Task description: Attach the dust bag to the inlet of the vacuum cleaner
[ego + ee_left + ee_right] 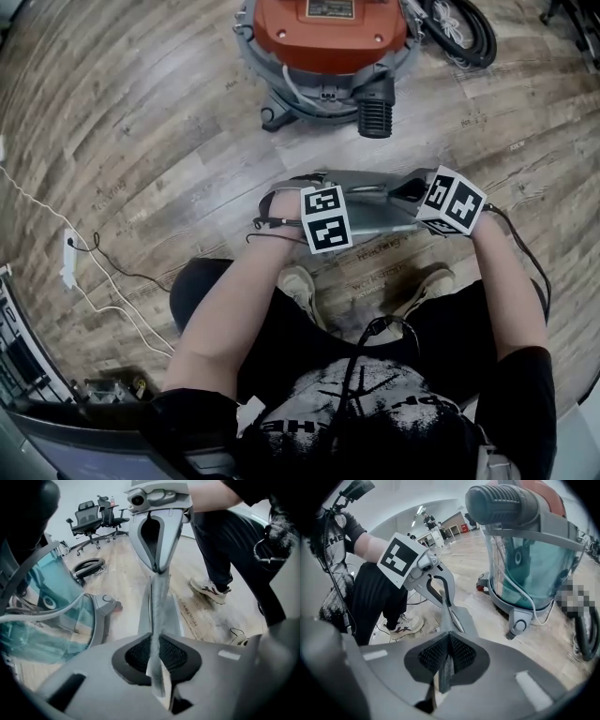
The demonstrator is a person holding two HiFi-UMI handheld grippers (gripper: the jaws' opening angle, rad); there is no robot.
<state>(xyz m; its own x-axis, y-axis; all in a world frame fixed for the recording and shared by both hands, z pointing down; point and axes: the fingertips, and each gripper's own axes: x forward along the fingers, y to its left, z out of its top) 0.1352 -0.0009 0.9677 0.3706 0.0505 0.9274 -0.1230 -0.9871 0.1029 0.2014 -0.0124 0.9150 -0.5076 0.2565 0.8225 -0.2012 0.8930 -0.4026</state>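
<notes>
The person holds the bag (375, 202) up in front of the body, pulled flat between the two tools. The left gripper (157, 660) is shut tight on one edge of the bag. The right gripper (447, 656) is shut tight on the other edge. The bag hangs in the air above the floor (141, 141). The vacuum (328, 56) stands on the floor ahead, well apart from the bag. Its orange lid (328, 23) looks closed on the see-through tank (534, 573).

The step now seems to be to carry the bag over to the vacuum. To do it well, both grippers should pinch hard and move together, so the thin bag does not slip out. They should not pull away from each other, or the bag may rip. The hole in the bag should be turned to face the inlet. Which part is the inlet is hard to tell. A dark round spot (519, 557) on the tank may be it. The lid may have to come off first.
</notes>
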